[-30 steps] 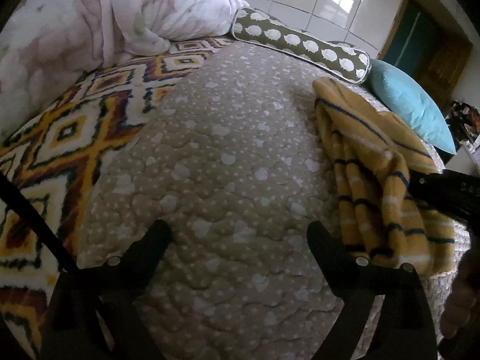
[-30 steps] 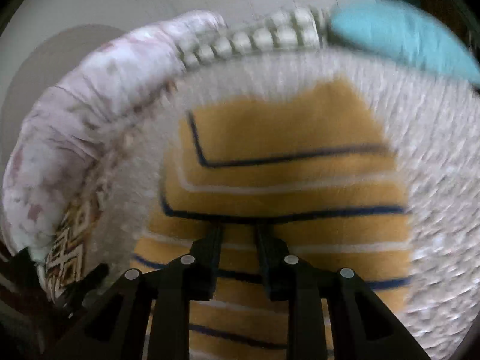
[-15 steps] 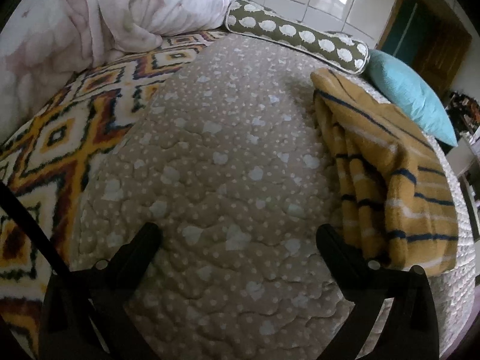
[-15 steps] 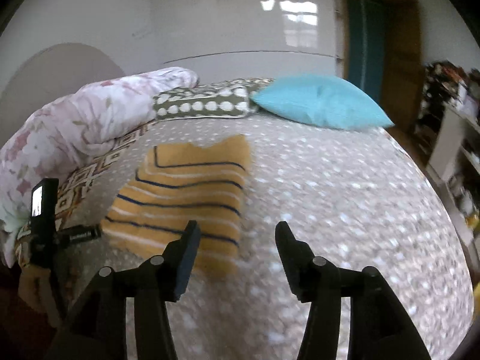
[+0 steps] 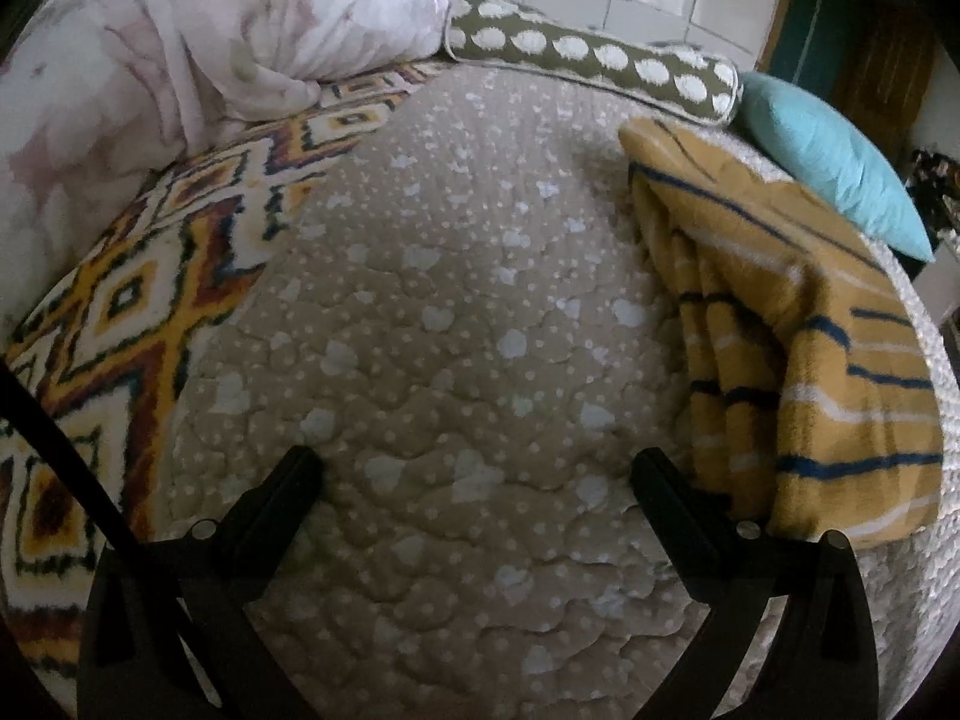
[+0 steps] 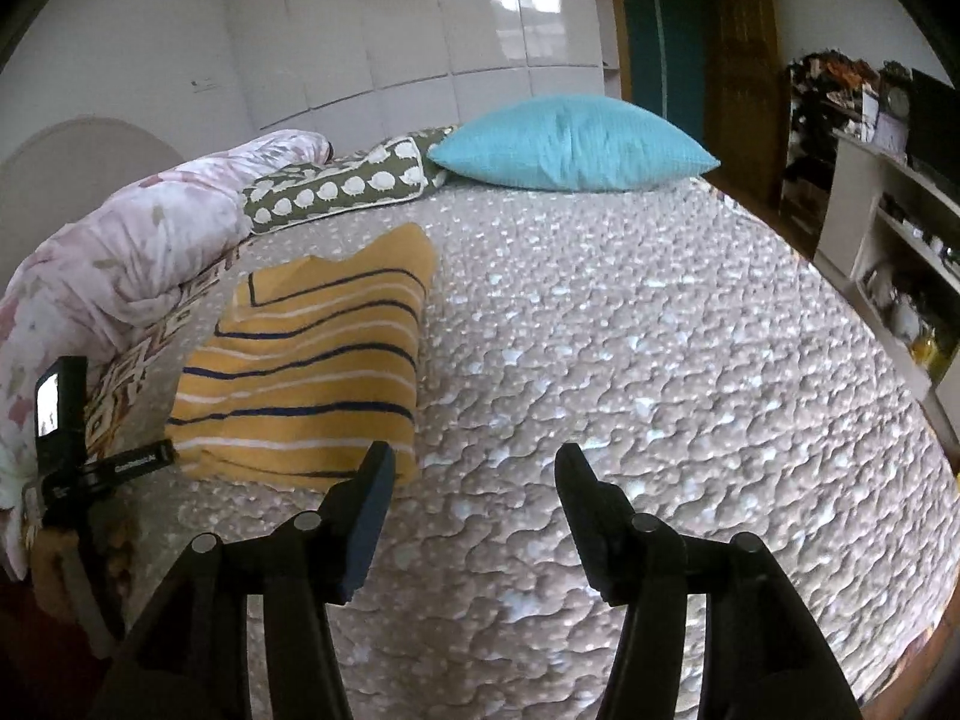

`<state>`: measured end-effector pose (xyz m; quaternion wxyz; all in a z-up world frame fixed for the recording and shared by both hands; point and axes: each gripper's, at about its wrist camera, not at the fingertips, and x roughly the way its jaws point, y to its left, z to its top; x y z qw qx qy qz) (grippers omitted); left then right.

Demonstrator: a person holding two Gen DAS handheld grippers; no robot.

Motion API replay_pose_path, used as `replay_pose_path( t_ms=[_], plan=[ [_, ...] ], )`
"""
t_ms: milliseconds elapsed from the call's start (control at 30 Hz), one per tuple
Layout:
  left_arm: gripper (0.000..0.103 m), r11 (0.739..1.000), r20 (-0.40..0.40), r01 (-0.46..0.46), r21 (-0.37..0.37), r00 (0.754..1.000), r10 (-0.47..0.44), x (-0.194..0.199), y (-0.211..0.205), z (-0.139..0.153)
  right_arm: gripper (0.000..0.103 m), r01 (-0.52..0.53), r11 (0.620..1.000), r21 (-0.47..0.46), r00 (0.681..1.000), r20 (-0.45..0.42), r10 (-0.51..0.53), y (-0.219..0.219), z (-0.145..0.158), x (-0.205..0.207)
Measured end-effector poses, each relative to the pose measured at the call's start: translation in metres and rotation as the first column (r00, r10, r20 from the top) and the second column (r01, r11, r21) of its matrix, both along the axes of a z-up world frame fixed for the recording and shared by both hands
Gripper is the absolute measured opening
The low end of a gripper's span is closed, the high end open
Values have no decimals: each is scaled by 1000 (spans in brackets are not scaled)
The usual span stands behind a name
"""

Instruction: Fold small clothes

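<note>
A folded mustard-yellow garment with navy and white stripes (image 5: 798,324) lies on the beige quilted bed cover (image 5: 456,312), to the right in the left wrist view. It also shows in the right wrist view (image 6: 312,360), left of centre. My left gripper (image 5: 474,468) is open and empty over bare quilt, its right finger close to the garment's near edge. My right gripper (image 6: 474,462) is open and empty, held above the bed just right of the garment's near corner. The left gripper's body (image 6: 66,420) shows at the left edge of the right wrist view.
A pink floral duvet (image 5: 198,42) and a patterned blanket (image 5: 120,312) lie along the left. A green spotted bolster (image 5: 594,66) and a teal pillow (image 6: 570,144) sit at the head of the bed. Shelves with clutter (image 6: 888,252) stand to the right.
My right gripper let go of the garment, opened and pulled back and up. The garment stays folded on the bed. My left gripper opened slightly wider and shifted a little.
</note>
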<state>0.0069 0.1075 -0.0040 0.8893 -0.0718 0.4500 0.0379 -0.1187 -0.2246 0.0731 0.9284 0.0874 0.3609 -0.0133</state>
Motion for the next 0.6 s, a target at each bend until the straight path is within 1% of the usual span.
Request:
replay_pose_path(
  t_ms=[100, 133, 200, 267, 400, 500, 600],
  plan=[
    [103, 998, 53, -58, 16, 997, 57, -10, 3, 8, 60, 3, 1000, 3, 1000, -6, -3, -3, -5, -1],
    [103, 997, 81, -77, 11, 994, 76, -15, 5, 13, 61, 7, 1000, 1, 1000, -6, -7, -4, -7, -2],
    [103, 995, 106, -96, -7, 990, 96, -19, 7, 17, 62, 17, 1000, 5, 1000, -6, -17, -9, -10, -3],
    [103, 994, 112, -105, -26, 988, 108, -20, 9, 18, 62, 26, 1000, 17, 1000, -11, -26, -13, -13, -3],
    [103, 992, 97, -120, -37, 988, 123, -18, 11, 15, 63, 38, 999, 28, 999, -19, -37, -16, -19, -4],
    [103, 989, 98, -136, -54, 985, 141, -19, 14, 15, 63, 34, 999, 20, 999, -24, -33, -13, -23, -3],
    [103, 986, 117, -153, -63, 980, 160, -24, 16, 18, 63, 21, 1000, 8, 999, -28, -21, -8, -26, -1]
  ],
)
